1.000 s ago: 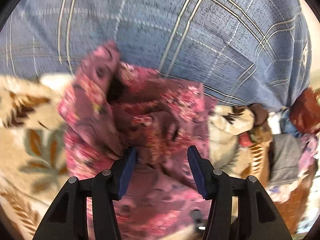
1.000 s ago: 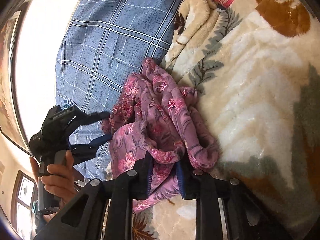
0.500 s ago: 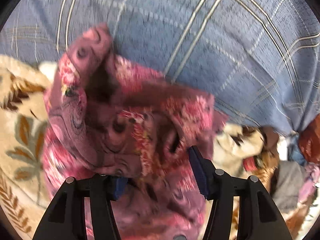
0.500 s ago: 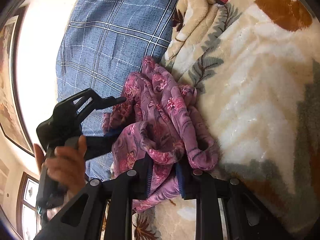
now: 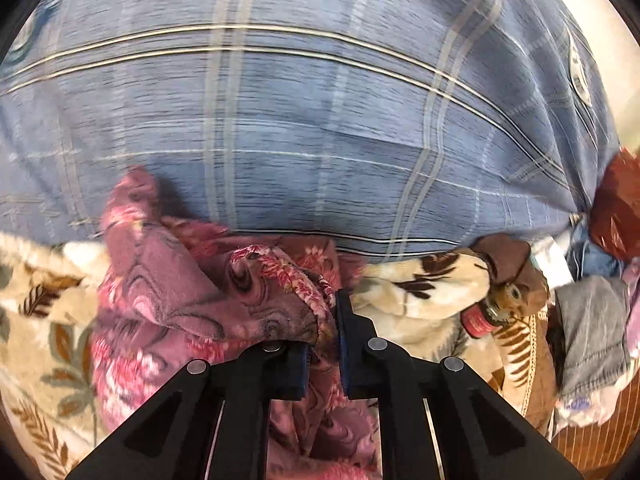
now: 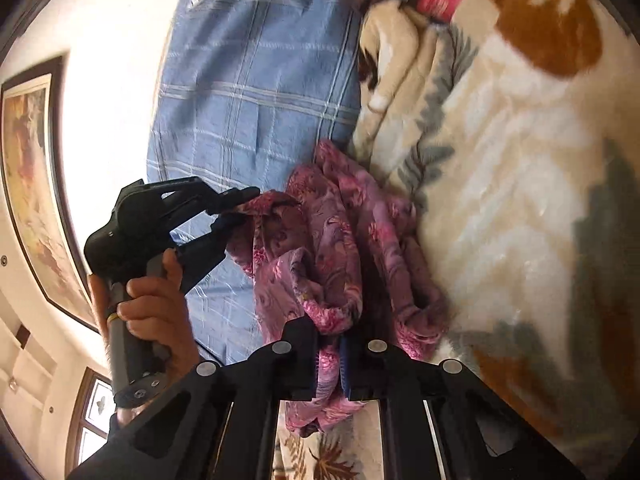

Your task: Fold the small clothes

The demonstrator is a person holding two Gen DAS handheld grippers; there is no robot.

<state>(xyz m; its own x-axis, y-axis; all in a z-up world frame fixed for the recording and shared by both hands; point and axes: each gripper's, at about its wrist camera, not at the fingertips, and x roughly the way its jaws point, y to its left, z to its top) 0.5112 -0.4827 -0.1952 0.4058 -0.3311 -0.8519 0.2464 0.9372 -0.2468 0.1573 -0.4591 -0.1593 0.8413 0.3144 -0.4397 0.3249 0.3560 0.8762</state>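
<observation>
Pink floral garment [image 5: 176, 300], bunched so its shape cannot be made out, lying on a cream leaf-print blanket [image 6: 520, 184] beside blue plaid fabric [image 5: 320, 128], pinched by left claw [image 5: 323, 344] and right claw [image 6: 329, 364]; framed picture [image 6: 30, 184] on wall.

Left gripper [image 5: 323, 344]: jaws pinched on a fold of the pink floral garment [image 5: 192, 304], at 6 o'clock.
Garment: bunched, spreading toward 8 o'clock over the cream leaf-print blanket [image 5: 44, 320].
Blue plaid cloth [image 5: 320, 120]: fills 12 o'clock (blurred).
Clothes pile [image 5: 592, 328]: 3 to 4 o'clock.
</observation>
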